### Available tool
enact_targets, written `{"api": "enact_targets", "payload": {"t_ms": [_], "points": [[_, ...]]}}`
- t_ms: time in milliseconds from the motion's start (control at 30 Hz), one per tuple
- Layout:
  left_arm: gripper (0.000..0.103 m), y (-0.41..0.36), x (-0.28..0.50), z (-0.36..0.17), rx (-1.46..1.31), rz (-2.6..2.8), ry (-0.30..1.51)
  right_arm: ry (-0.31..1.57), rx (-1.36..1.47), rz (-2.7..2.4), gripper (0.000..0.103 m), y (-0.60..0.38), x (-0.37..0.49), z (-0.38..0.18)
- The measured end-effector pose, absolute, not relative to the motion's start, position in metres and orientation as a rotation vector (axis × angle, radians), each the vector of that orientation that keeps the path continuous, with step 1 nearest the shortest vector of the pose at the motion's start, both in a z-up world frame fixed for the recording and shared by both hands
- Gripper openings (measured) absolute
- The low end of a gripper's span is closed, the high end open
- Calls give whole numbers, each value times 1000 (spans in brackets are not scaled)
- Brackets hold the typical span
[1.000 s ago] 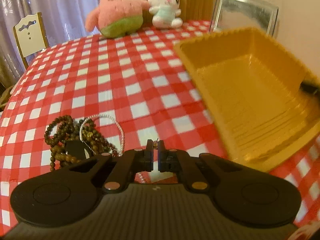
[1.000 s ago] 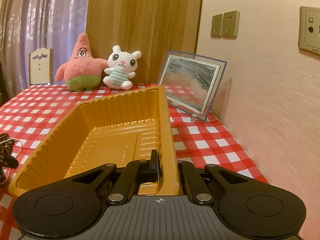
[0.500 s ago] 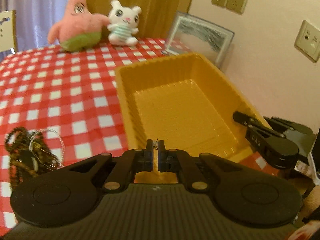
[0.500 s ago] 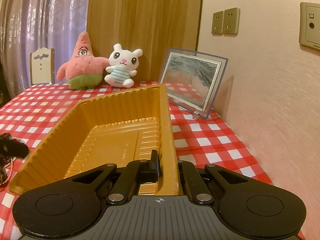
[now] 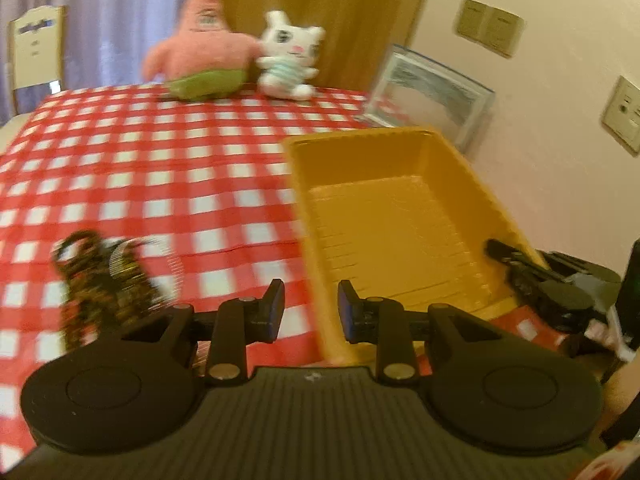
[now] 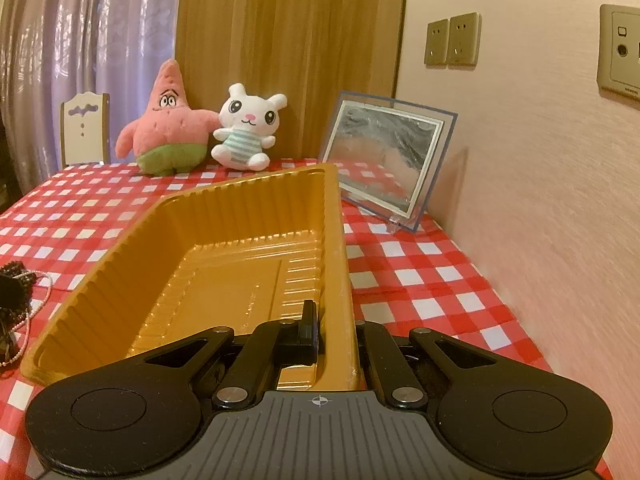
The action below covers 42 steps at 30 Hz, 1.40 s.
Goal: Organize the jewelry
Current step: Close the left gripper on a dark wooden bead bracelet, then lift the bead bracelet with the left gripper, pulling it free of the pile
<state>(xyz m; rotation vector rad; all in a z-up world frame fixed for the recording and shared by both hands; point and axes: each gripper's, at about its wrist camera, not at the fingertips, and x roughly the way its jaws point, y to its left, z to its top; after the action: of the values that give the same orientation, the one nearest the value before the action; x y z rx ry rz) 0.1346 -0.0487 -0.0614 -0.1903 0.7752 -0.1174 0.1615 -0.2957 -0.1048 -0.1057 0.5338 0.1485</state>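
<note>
A yellow plastic tray (image 5: 392, 232) lies on the red-checked tablecloth, and I see nothing inside it. My left gripper (image 5: 311, 312) hovers over the tray's near left corner. Its jaws are opening and nothing shows between them. A blurred heap of jewelry (image 5: 100, 280), brown bead strings and a pearl strand, lies on the cloth to the left. My right gripper (image 6: 334, 328) is shut on the tray's (image 6: 120, 280) right wall, one finger inside and one outside. It also shows as a black clamp, the right gripper (image 5: 532, 276), at the tray's right edge. The jewelry heap (image 6: 16, 292) sits left of the tray.
A pink star plush (image 6: 168, 132) and a white bunny plush (image 6: 246, 128) sit at the table's far edge. A framed picture (image 6: 388, 168) leans by the wall on the right, which carries sockets (image 6: 452, 40). A small white chair back (image 6: 84, 128) stands behind the table.
My left gripper swung from beside the jewelry heap to the tray, rose, and its jaws parted. The thin wire piece seen between its tips earlier no longer shows. The right gripper kept still.
</note>
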Motion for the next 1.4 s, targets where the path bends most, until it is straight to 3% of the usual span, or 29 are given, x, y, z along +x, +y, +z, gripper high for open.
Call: {"api": "enact_targets", "payload": {"t_ms": [367,667,833,967,1400], "points": [[25,32,94,-75,-231,146,830,544,-99,143,4,-298,159,-106],[25,44,86,-74,-236,172,816,544,-99,136,3,-297,161,-105],[26,36,92,-79,-230,160,832,545,-99,134,3,-296,160,-105],[35,39,102,-81,-252,180,825,544,-100,134,3,-297,160,-105],[34,90,148,-89,-454,331,800,544,-100,134,4,-296,159,-104]]}}
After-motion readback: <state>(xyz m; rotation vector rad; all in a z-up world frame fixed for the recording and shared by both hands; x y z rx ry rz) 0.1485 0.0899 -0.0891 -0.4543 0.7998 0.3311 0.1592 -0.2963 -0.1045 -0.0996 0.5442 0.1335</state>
